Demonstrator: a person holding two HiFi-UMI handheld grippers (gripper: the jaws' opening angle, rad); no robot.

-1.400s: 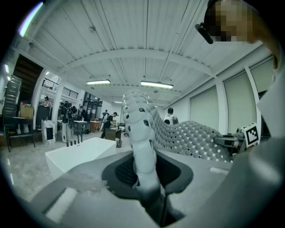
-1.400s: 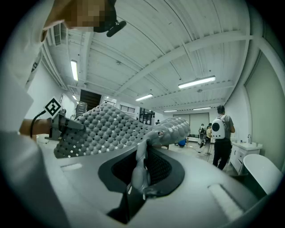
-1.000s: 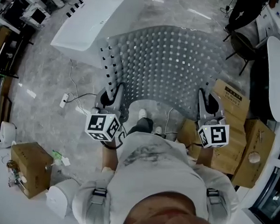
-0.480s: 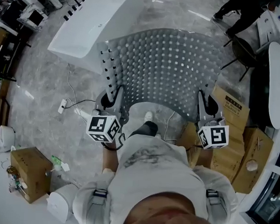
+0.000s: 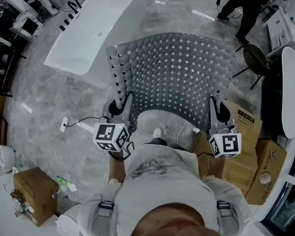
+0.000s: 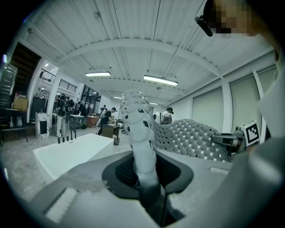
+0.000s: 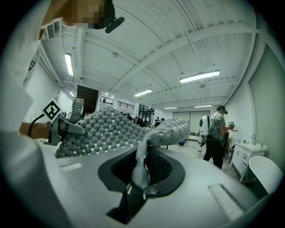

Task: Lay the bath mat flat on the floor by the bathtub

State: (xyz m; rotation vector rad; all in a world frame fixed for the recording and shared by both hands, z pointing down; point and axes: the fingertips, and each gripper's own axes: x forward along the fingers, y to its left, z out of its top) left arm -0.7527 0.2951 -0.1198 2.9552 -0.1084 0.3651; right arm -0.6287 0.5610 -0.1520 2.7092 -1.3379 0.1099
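A grey perforated bath mat (image 5: 175,74) hangs stretched in the air between both grippers, its far edge over the floor beside the white bathtub (image 5: 88,34). My left gripper (image 5: 124,104) is shut on the mat's near left corner (image 6: 141,151), which sticks up from between the jaws. At the near right corner (image 7: 141,167) my right gripper (image 5: 217,108) is shut on the mat's edge as well. In the left gripper view the mat (image 6: 191,136) sags toward the other gripper. The mat (image 7: 104,127) arches between the two in the right gripper view.
Cardboard boxes (image 5: 246,141) stack at my right, another box (image 5: 33,193) at lower left. A cable and plug (image 5: 67,122) lie on the marble floor left of me. A dark chair (image 5: 255,56) and a standing person (image 5: 239,6) are at the far right.
The mat and both grippers have moved forward, closer along the bathtub's side. The person at the far right has walked further up the view.
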